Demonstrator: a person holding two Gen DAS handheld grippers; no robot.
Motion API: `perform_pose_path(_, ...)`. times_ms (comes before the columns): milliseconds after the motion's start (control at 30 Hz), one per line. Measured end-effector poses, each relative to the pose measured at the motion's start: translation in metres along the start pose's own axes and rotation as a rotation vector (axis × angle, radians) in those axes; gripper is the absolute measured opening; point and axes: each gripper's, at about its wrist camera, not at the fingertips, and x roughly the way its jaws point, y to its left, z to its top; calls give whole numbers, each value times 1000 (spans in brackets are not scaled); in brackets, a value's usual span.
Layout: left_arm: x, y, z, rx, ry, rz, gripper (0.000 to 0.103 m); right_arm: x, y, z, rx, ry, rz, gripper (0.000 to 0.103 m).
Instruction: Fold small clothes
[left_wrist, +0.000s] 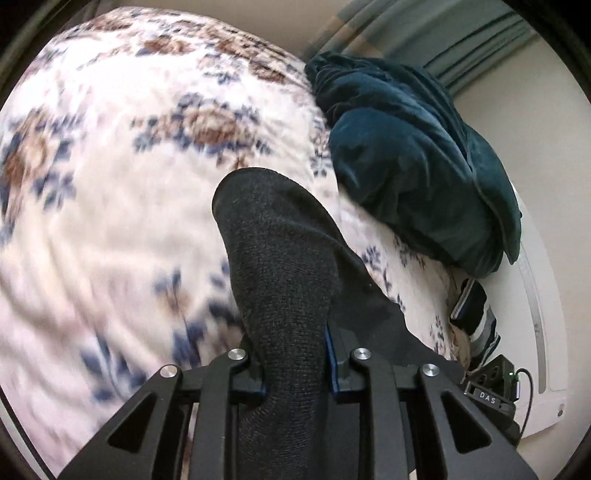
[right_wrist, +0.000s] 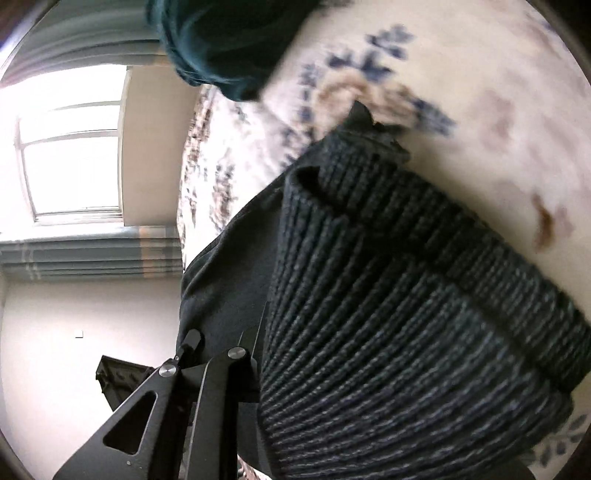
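A dark grey knit sock (left_wrist: 280, 266) hangs between the fingers of my left gripper (left_wrist: 295, 365), which is shut on it and holds it above the floral bedspread (left_wrist: 110, 221). In the right wrist view the sock's ribbed cuff (right_wrist: 406, 314) fills the lower right and covers most of my right gripper (right_wrist: 266, 354). That gripper is shut on the cuff; only its left finger linkage shows.
A dark teal velvet pillow (left_wrist: 413, 162) lies at the bedspread's right edge, also in the right wrist view (right_wrist: 229, 40). A striped item and a black device (left_wrist: 491, 384) sit beside the bed. A window (right_wrist: 70, 147) and blue curtains (right_wrist: 92, 258) are on the left.
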Motion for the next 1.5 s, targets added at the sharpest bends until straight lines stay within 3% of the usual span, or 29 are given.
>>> perform_pose_path(233,18,37,100,72,-27,-2,19,56,58,29,-33,-72,43,20)
perform_pose_path(433,44,96,166,92,-45,48,19,150,121,71,-96,-106,58,20)
perform_pose_path(567,88,154,173,21,47,112,22,224,133,89,-105,-99,28,20)
perform_pose_path(700,94,177,160,-20,85,81,30,268,115,94,-89,-69,-98,25)
perform_pose_path(733,89,176,157,-15,84,100,36,269,110,94,-78,-63,-141,27)
perform_pose_path(800,78,173,152,1,78,119,38,263,106,93,-85,-40,-193,47)
perform_pose_path(933,62,161,143,91,62,290,67,241,108,86,-168,-47,-331,51)
perform_pose_path(1033,45,148,131,121,34,378,69,229,115,82,-207,-68,-447,63)
perform_pose_path(1133,28,129,118,145,27,474,89,218,137,80,-274,-100,-575,69)
perform_pose_path(1200,14,109,105,177,17,538,91,214,153,86,-339,-120,-658,92)
perform_pose_path(1267,0,90,96,204,7,596,92,200,185,79,-444,-156,-749,103)
perform_pose_path(1367,-20,68,86,216,-9,628,98,176,223,56,-585,-189,-854,103)
perform_pose_path(1500,-42,39,76,210,-31,632,98,126,252,22,-682,-210,-873,103)
